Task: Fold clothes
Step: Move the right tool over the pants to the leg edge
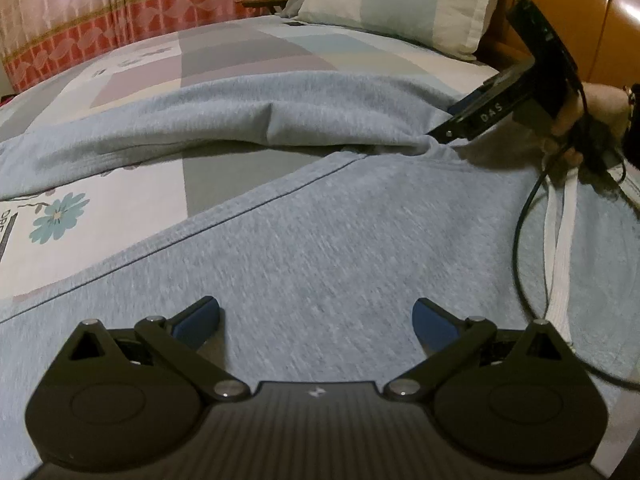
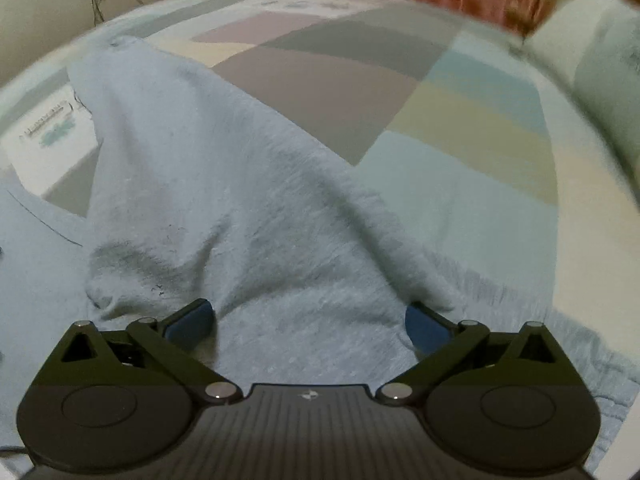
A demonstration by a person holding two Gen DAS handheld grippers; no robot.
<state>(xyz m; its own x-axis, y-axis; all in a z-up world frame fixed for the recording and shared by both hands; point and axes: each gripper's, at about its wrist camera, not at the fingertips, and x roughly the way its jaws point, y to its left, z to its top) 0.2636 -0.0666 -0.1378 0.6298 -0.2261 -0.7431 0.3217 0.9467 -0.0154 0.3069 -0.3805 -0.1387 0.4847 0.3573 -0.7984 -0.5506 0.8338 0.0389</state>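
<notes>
Garment: light-blue sweatshirt (image 1: 340, 240) spread on bed (image 1: 240, 52).
Sleeve (image 2: 208, 152): stretches away ahead of right gripper (image 2: 310, 326), fingers apart over its base.
Left gripper (image 1: 316, 324): fingers apart, empty, above body.

Garment spread on the bed, both my grippers over it.

Ahead of my left gripper (image 1: 316, 320), the garment (image 1: 340, 232) lies on the bed (image 1: 240, 52); its sleeve (image 1: 200, 120) crosses beyond. My right gripper (image 1: 452, 132) sits forward-right (touching a bunched fold), pillow (image 1: 400, 0) behind, curtain (image 1: 100, 8) far left.
</notes>
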